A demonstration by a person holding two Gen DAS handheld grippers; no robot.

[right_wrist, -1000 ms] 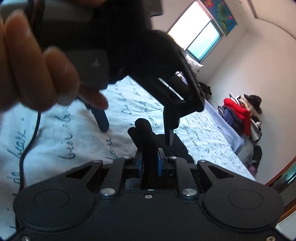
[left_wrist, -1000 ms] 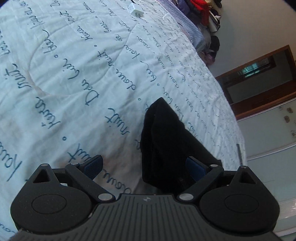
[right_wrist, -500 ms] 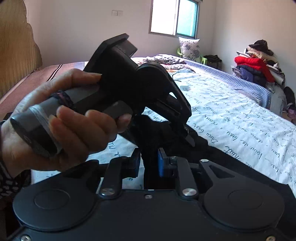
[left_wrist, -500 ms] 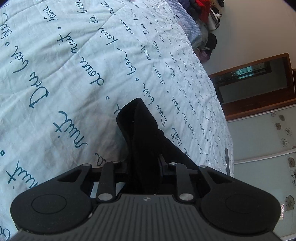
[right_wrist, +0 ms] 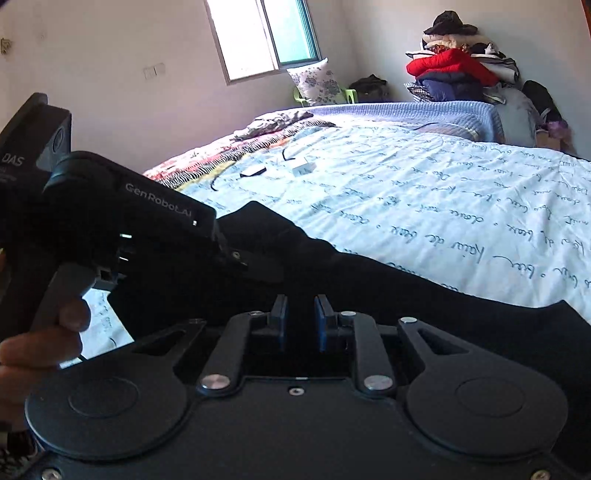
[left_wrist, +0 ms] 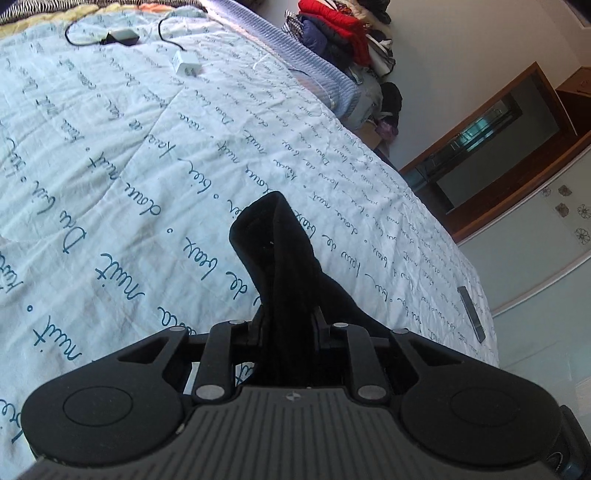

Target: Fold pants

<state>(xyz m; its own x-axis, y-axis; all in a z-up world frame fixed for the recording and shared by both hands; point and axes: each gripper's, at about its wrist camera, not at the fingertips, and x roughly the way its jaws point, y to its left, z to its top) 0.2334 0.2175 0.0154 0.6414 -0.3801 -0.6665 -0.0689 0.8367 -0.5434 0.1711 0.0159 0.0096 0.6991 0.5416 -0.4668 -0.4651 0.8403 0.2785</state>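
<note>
Right wrist view: my right gripper and left gripper both pinch the black cloth pants, whose length trails rightward across the script-printed bedsheet.

Left gripper low in frame, its jaws closing on a thick fold of black pants; cloth fills the gap between them. The pinched fold rises past the fingertips as a rounded hump. Pale blue bedspread with dark script lies under and around the pants. White charger block far beyond the pants, cable beside it. Dark flat phone near the bedspread's edge, right of the pants. Heap of clothes beyond the bed's far corner.
</note>
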